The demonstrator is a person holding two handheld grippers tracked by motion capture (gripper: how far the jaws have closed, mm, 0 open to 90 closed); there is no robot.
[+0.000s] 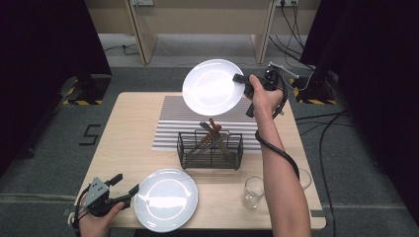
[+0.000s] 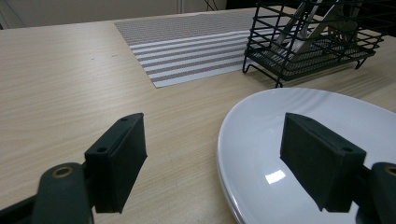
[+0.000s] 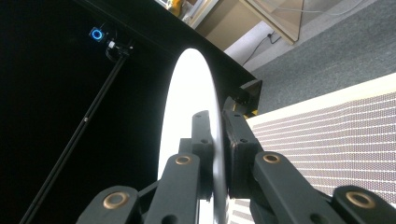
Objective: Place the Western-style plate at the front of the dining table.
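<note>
My right gripper [image 1: 240,79] is shut on the rim of a white plate [image 1: 213,87], which hangs tilted in the air above the striped placemat [image 1: 170,126]. In the right gripper view the plate [image 3: 189,121] stands edge-on, pinched between the two black jaws of the right gripper [image 3: 217,140]. A second white plate [image 1: 166,199] lies flat on the table near the front edge. My left gripper [image 1: 126,186] rests open at that plate's left rim. Through the left gripper view, the left gripper [image 2: 212,158] has one jaw over the bare table and the other over the plate [image 2: 299,154].
A black wire basket [image 1: 210,148] holding cutlery stands mid-table, behind the flat plate. Two clear glasses [image 1: 253,192] stand at the front right, one partly behind the right forearm. The wooden table [image 1: 128,143] has bare wood on its left side.
</note>
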